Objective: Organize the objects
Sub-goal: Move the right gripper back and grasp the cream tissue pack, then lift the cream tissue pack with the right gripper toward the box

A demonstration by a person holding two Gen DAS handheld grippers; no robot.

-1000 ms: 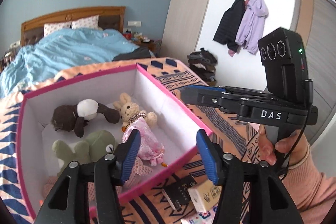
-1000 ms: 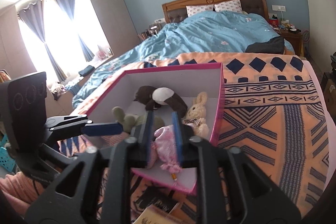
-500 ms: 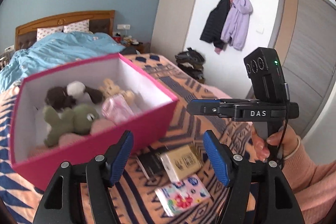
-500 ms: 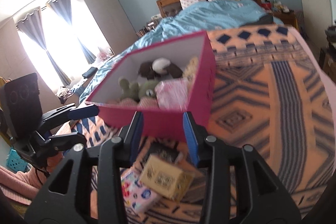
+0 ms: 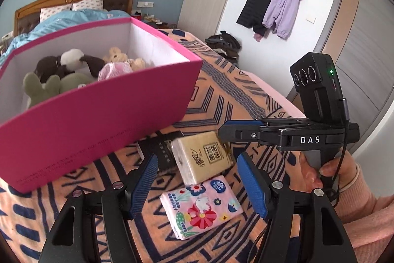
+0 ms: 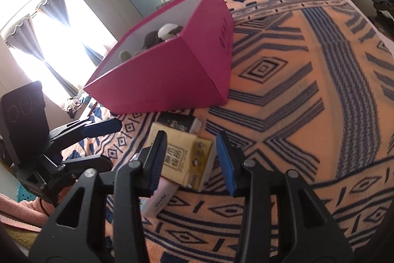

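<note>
Both grippers have dropped away from the open pink cardboard box (image 5: 98, 120) and now hang low over the small packs on the bed, and the pink plush doll that sat between my right fingers a second ago lies inside the box with the other soft toys (image 5: 61, 75). My right gripper (image 6: 194, 159) has just been opening; its blue pads stand apart on either side of the tan rectangular tissue pack with dark print (image 6: 182, 162), not pressing it as far as I can see, so released, nothing held. My left gripper (image 5: 197, 189) is also spread and empty, with the same tan pack (image 5: 202, 157) just ahead of its fingers and the pink floral soft tissue pack (image 5: 202, 208) lying between and below them. A dark flat booklet or packet (image 5: 160, 149) sits beyond the left finger, partly under the tan pack, just beside the box's near wall.

Step in hand, as I read it: toy drop-off done, now reaching for the next loose item on the orange patterned blanket (image 6: 295, 90). Next move: lower my right fingers around the tan pack's narrow sides, square to it, and clamp; it leans on the pink pack, so it may slide. Left takes the floral pack. Then lift both over the box rim.
</note>
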